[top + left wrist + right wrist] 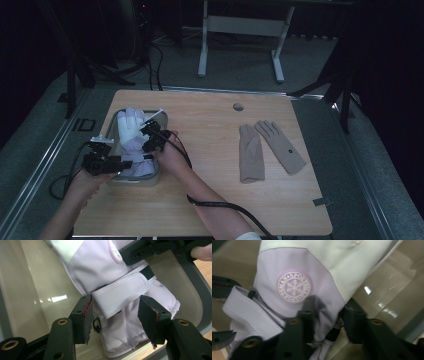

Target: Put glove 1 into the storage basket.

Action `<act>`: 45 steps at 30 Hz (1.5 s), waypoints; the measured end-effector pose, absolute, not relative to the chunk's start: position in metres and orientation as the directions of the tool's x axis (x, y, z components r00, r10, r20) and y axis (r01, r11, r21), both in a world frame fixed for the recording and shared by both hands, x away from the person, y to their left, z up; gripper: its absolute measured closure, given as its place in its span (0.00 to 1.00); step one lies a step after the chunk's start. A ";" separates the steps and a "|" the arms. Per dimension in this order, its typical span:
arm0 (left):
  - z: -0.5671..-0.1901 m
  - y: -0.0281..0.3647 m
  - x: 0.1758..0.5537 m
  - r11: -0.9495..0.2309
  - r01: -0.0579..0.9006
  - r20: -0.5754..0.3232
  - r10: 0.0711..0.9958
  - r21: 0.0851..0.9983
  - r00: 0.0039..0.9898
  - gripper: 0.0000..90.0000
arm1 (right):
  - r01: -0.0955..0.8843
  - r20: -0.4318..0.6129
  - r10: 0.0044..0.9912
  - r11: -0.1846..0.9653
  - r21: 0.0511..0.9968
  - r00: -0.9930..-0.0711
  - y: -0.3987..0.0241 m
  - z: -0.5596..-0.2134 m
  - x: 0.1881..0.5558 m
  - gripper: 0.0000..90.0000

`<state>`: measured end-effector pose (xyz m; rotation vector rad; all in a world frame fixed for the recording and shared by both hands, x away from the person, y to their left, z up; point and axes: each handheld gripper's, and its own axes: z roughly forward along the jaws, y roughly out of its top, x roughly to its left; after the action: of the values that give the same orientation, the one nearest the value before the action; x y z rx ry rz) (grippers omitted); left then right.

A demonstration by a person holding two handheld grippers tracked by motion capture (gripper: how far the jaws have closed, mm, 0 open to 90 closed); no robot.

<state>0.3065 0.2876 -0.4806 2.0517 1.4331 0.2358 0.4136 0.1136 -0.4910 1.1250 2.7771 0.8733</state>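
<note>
While both grippers work over the tray at the table's left side, the lilac-and-white ski glove lies inside that tray, fingers pointing away from the person and cuff toward the near rim. In the high view the left gripper comes in from the left at the cuff end, and the right gripper reaches across from the right onto the glove's middle. Seen from the left gripper view, the glove's wrist strap and cuff sit between the two jaws; the left pad touches or nearly touches the cuff's edge, while the right pad stands clear of the fabric, so this gripper is released rather than clamped. From the right gripper view, the glove with its round snowflake badge lies just ahead of the jaws, whose tips straddle the lilac edge below the badge; a fold of fabric sits between them, with a gap on the right jaw's side, so the grip looks loosened. Two beige gloves lie well apart on the right of the table.
</note>
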 end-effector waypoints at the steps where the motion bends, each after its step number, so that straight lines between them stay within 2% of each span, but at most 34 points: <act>1: -0.479 0.287 0.306 -0.223 0.783 -0.186 0.900 0.581 0.394 0.52 | 0.632 0.186 0.644 0.581 0.512 -0.742 0.112 -0.489 0.414 0.68; 4: -0.476 0.286 0.305 -0.220 0.775 -0.174 0.905 0.593 0.389 0.54 | 0.611 0.187 0.626 0.578 0.541 -0.757 0.108 -0.481 0.413 0.60; 6: -0.473 0.286 0.304 -0.213 0.766 -0.169 0.907 0.607 0.386 0.54 | 0.593 0.195 0.610 0.563 0.575 -0.768 0.103 -0.472 0.412 0.47; 7: -0.472 0.286 0.304 -0.208 0.758 -0.163 0.910 0.619 0.382 0.55 | 0.589 0.201 0.605 0.555 0.587 -0.770 0.101 -0.469 0.412 0.46; 10: -0.469 0.283 0.304 -0.203 0.740 -0.153 0.911 0.641 0.383 0.62 | 0.567 0.214 0.586 0.526 0.634 -0.782 0.091 -0.459 0.410 0.37; 13: -0.466 0.277 0.308 -0.216 0.710 -0.110 0.917 0.670 0.383 0.77 | 0.551 0.211 0.577 0.510 0.660 -0.789 0.083 -0.451 0.407 0.25; 14: -0.465 0.274 0.310 -0.219 0.706 -0.096 0.921 0.673 0.377 0.78 | 0.546 0.214 0.568 0.514 0.662 -0.795 0.080 -0.450 0.405 0.22; 17: -0.463 0.265 0.316 -0.225 0.690 -0.079 0.922 0.688 0.379 0.86 | 0.536 0.210 0.575 0.485 0.690 -0.791 0.071 -0.446 0.401 0.21; 22: -0.457 0.255 0.337 -0.197 0.684 -0.070 0.937 0.702 0.342 0.94 | 0.537 0.210 0.580 0.475 0.697 -0.787 0.052 -0.450 0.399 0.18; 26: -0.459 0.250 0.360 -0.209 0.710 -0.029 0.951 0.672 0.307 0.99 | 0.541 0.218 0.588 0.454 0.708 -0.779 0.036 -0.449 0.398 0.18; 28: -0.465 0.246 0.371 -0.229 0.729 0.011 0.957 0.645 0.291 0.99 | 0.535 0.212 0.591 0.448 0.717 -0.779 0.028 -0.447 0.397 0.18; 37: -0.493 0.237 0.400 -0.206 0.833 -0.091 0.952 0.514 0.291 0.99 | 0.537 0.220 0.606 0.410 0.738 -0.765 0.002 -0.445 0.397 0.20; 41: -0.495 0.230 0.402 -0.218 0.829 -0.098 0.946 0.515 0.310 0.99 | 0.529 0.212 0.605 0.412 0.742 -0.768 -0.005 -0.447 0.397 0.20; 45: -0.486 0.230 0.393 -0.192 0.787 -0.122 0.940 0.586 0.320 0.99 | 0.522 0.203 0.612 0.404 0.751 -0.765 -0.013 -0.445 0.397 0.19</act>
<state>0.3926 0.2305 -0.4857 2.0322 1.5175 0.3559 0.3970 -0.0131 -0.4448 1.0312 2.5431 1.3010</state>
